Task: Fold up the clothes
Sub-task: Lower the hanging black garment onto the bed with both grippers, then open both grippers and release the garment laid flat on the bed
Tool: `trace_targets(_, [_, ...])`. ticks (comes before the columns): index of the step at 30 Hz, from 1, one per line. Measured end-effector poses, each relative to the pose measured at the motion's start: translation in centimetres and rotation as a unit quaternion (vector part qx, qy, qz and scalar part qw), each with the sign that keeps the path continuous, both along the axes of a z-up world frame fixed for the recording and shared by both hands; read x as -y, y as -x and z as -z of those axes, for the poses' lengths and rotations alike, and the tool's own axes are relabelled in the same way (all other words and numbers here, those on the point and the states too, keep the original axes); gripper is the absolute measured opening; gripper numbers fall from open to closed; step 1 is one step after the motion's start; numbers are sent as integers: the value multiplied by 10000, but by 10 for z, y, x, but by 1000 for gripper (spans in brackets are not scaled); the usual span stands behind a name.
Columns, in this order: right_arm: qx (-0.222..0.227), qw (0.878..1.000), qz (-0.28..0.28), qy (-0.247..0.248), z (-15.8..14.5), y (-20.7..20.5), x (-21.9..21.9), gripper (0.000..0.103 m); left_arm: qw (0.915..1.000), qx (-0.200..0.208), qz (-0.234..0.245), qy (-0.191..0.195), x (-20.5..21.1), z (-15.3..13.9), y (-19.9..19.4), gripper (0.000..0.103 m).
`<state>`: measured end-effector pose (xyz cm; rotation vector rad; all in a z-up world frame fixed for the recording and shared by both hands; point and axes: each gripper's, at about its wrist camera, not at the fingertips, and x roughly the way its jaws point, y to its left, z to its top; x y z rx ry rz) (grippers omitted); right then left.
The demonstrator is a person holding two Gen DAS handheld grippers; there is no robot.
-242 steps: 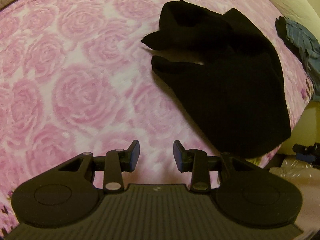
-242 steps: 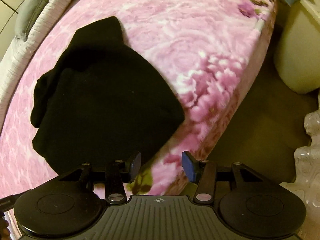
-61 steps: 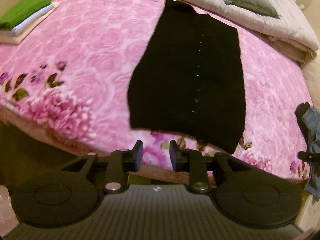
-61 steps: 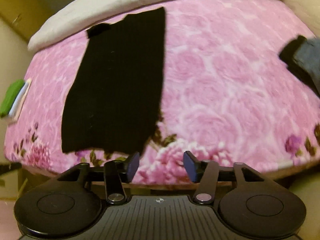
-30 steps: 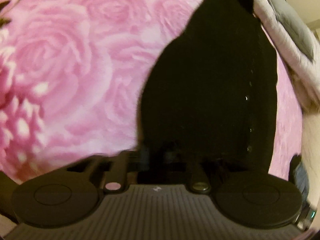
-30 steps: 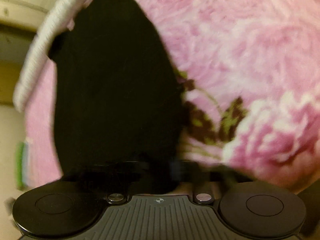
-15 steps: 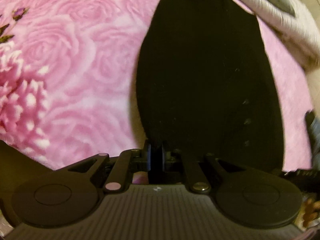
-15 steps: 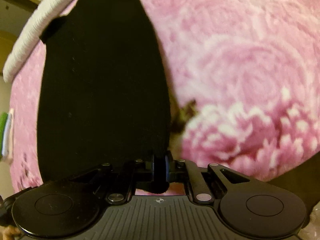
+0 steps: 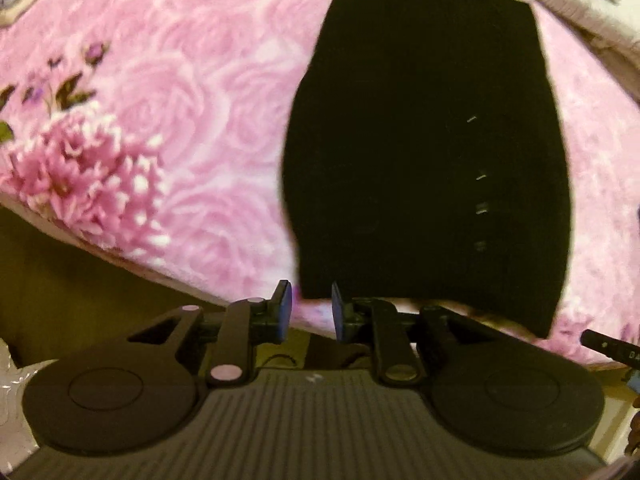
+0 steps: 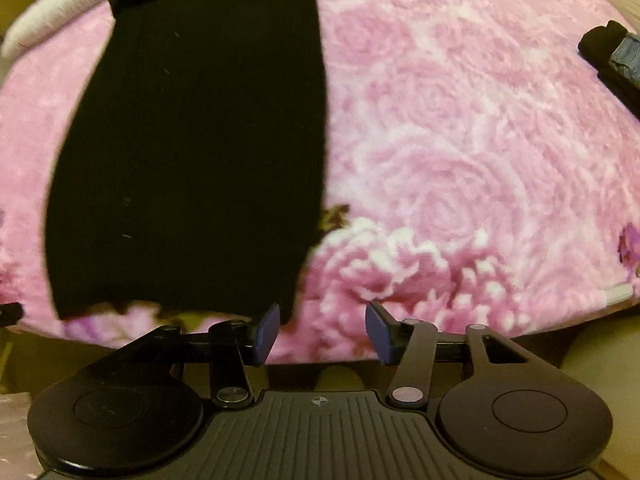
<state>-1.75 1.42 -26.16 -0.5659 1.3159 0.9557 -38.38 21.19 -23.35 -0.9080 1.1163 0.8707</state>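
the black garment (image 9: 424,152) lies flat and long on the pink rose-print bed (image 9: 192,128), its hem at the near edge. the left gripper (image 9: 311,310) has just opened to a narrow gap, the right gripper (image 10: 320,332) to a wide one, both empty above that hem.

A pink rose-print blanket (image 9: 192,92) spreads across the bed ahead of the fingers, a white quilt (image 10: 72,4) bunches at its far edge, and dark floor (image 9: 60,280) lies below left.
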Motion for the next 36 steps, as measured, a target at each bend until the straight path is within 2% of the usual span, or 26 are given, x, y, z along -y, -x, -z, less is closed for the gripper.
trace_targets(3, [-38,9997,-59,-230,-19,7,-20,52,9996,229,-37,-171,-3,-18,-10,16])
trace_targets(7, [134,9988,-164,-450,-38,12,-51,52,9988,316,72,-354,-26,-32,-30,16])
trace_targets(13, [171,9978,-118,-623,-47,5,-108,52,9970,549,260,-489,-85,-39,-50,16])
trace_targets(18, [224,9969,153,-735,-41,-7,-171,52,9948,553,676,-529,-153,-23,-75,16])
trace_targets(25, [365,9954,418,-775,-16,-22,-258,52,9904,594,1134,-518,-243,10,-114,16])
trace_targets(36, [454,9972,232,-539,41,-51,-345,52,9907,960,891,-358,-330,77,-156,16])
